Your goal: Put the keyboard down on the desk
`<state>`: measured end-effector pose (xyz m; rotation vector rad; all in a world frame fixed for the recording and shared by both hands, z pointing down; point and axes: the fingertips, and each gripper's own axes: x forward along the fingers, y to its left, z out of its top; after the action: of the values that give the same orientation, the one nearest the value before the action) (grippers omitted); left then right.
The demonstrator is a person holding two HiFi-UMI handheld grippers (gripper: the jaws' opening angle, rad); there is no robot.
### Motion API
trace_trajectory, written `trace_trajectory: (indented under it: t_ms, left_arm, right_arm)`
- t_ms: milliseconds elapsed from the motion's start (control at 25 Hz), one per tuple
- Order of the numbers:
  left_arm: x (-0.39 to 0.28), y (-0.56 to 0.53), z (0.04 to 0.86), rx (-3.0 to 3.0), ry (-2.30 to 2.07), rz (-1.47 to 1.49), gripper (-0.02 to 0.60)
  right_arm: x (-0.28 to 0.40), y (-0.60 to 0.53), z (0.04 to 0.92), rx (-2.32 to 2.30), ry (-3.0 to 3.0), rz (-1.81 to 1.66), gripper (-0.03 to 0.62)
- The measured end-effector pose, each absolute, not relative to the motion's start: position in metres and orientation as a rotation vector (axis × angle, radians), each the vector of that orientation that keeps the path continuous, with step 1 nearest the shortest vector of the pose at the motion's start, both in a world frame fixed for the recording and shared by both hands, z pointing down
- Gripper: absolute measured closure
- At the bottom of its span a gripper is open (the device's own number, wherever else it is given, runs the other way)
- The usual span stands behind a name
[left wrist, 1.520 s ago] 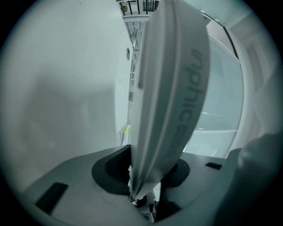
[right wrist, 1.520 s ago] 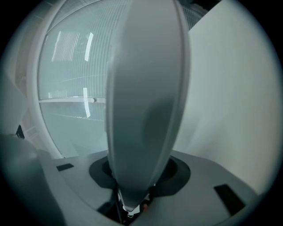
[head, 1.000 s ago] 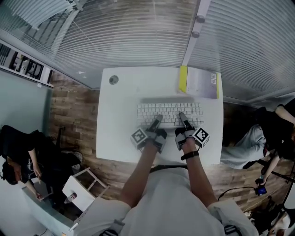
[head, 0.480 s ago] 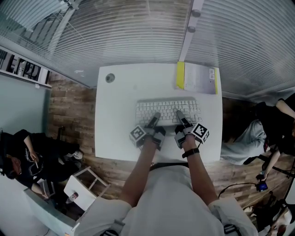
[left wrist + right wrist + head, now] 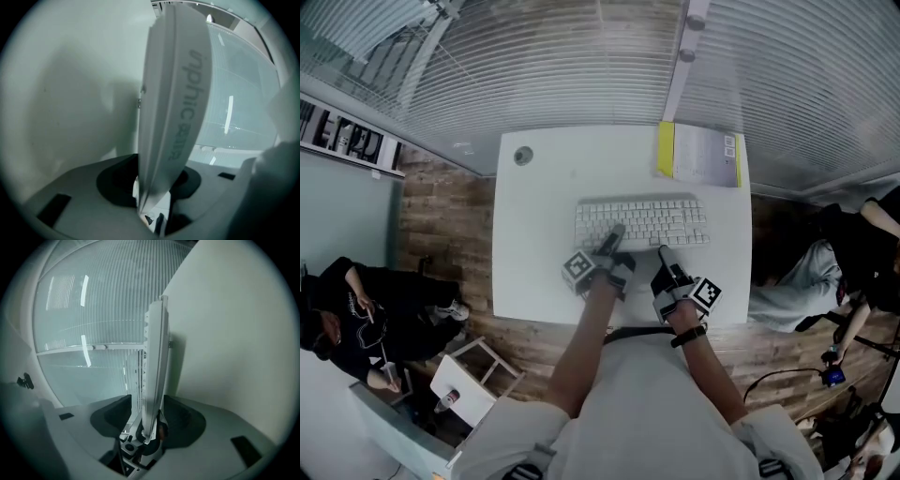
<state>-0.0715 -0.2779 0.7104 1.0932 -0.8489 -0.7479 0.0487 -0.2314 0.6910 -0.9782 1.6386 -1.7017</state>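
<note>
Found keyboard [image 5: 642,221] over mid-table [image 5: 534,244], near edge gripped by left hand-held gripper [image 5: 614,234] only.

Noted both bare forearms reaching forward from the body across the table's near edge, hands side by side, a dark band on the right wrist. Found the left hand-held gripper clamped on the white keyboard's near edge, jaws pressed against both faces. Found the right hand-held gripper [image 5: 664,251] with jaws parted, the keyboard's edge standing between them and a gap showing on one side. Recorded the keyboard's long side parallel to the table's near edge; could not confirm whether it lies fully flat. Logged a yellow-edged box [image 5: 698,155] at the white table's far right corner and a round grommet [image 5: 522,156] at far left, both well apart from the keyboard. Noted wood-plank floor [image 5: 441,225], ribbed glass wall [image 5: 581,66] beyond, a seated person [image 5: 347,300] at left.
</note>
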Motion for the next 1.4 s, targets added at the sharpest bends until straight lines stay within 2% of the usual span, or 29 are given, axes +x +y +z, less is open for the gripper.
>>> trace_trajectory:
  t_ms: [400, 520, 600, 760, 1400]
  left_arm:
    - [-0.071, -0.28, 0.712, 1.092, -0.846, -0.74, 0.445]
    - [-0.071, -0.28, 0.71, 1.09, -0.84, -0.749, 0.445]
    - [-0.071, -0.281, 0.71, 1.085, -0.842, -0.75, 0.445]
    - [-0.074, -0.279, 0.709, 1.086, -0.849, -0.745, 0.445]
    - [-0.08, -0.22, 0.712, 1.098, -0.865, -0.626, 0.43]
  right_arm:
    - [0.028, -0.234, 0.703, -0.996, 1.598, -1.709, 0.398]
    - [0.022, -0.237, 0.702, -0.994, 1.607, -1.705, 0.424]
    - [0.019, -0.239, 0.7, -0.987, 1.61, -1.696, 0.464]
    - [0.016, -0.237, 0.7, -1.008, 1.605, -1.719, 0.482]
    - [0.015, -0.231, 0.713, -1.079, 1.487, -1.808, 0.487]
